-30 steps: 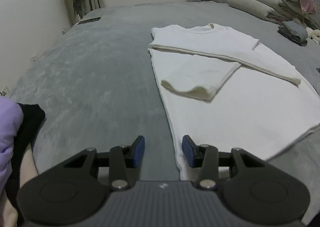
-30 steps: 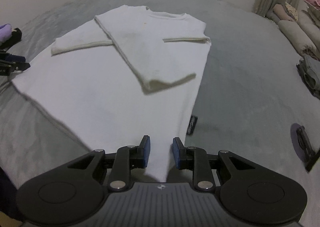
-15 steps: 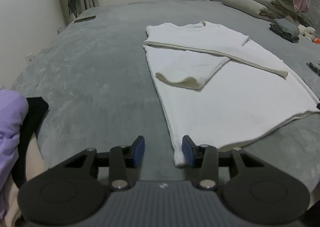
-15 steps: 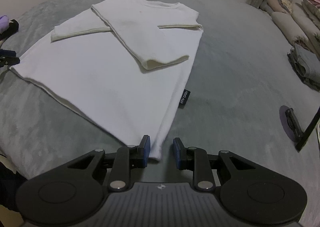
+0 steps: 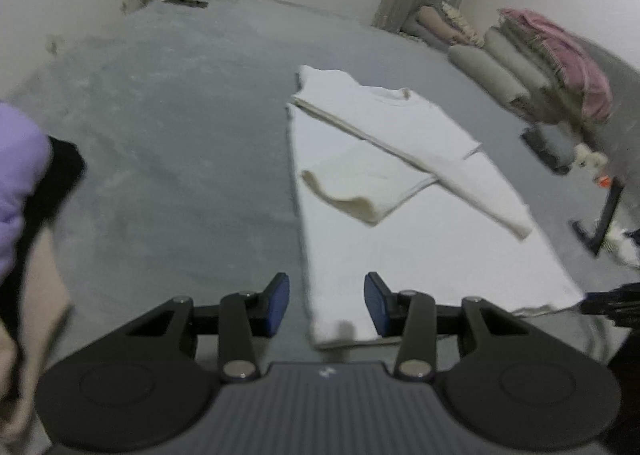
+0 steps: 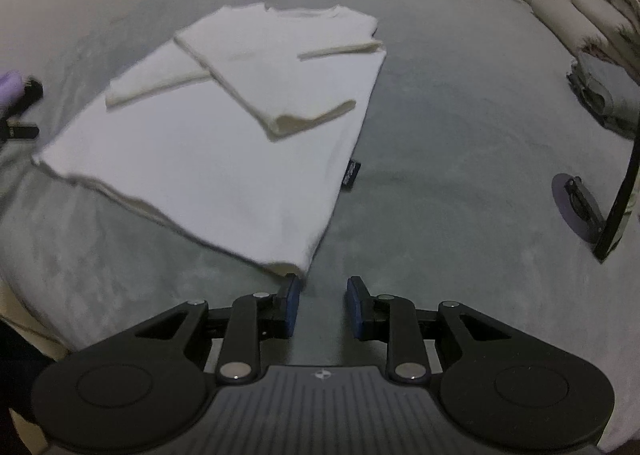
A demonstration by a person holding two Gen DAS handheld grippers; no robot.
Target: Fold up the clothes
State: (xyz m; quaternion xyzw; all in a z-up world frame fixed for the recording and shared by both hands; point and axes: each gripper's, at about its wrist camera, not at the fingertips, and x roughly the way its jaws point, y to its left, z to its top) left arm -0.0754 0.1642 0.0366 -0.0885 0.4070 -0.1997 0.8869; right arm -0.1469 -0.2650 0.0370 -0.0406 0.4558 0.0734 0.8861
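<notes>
White shirt (image 5: 420, 239) hem corner between parted left fingers (image 5: 276, 303), beside right fingers (image 6: 291, 303)

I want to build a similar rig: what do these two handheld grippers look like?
Both match: the left gripper and right gripper each have matte black linkage arms with silver pivot pins, blue fingertip pads, round side discs, and a ribbed grey body with a small white logo. No cables show.

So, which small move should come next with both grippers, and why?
Probably close each gripper on its hem corner of the white long-sleeved shirt. Both sleeves already lie folded across it, the left gripper is open around one corner, and the right gripper is open beside the other.
</notes>
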